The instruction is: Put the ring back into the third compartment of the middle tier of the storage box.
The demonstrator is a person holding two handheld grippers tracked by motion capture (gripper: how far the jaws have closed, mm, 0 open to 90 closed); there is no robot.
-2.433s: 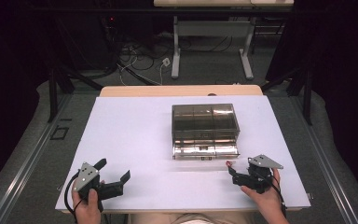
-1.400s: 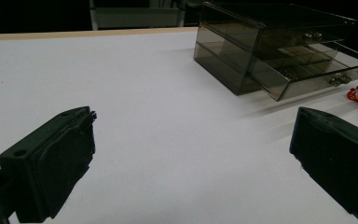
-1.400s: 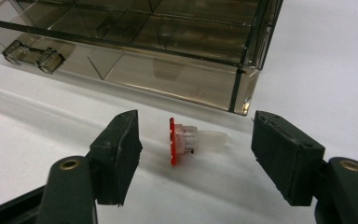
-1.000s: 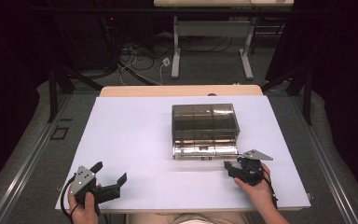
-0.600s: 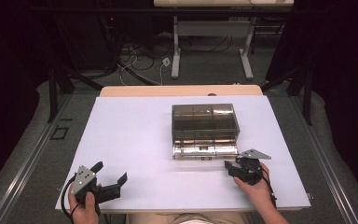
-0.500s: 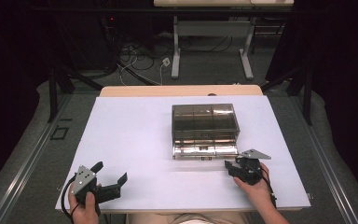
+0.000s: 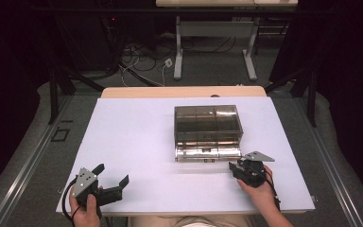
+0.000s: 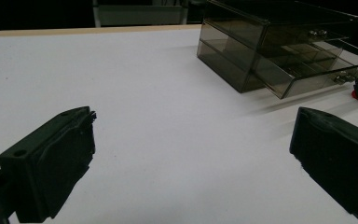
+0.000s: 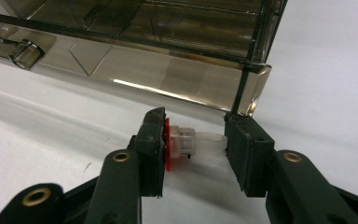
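The right tongs (image 9: 193, 144) had just closed on a small red-and-clear cap (image 9: 182, 142) beside the open drawer box (image 7: 208, 132), probably to stow it, while the left tongs (image 7: 111, 177) waited spread on the worktop (image 7: 137, 137).

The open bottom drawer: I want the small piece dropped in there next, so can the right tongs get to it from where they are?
Probably yes. The right tongs are shut on the small clear piece with a red end, right beside the smoky drawer box, and nothing lies between them and its open bottom drawer.
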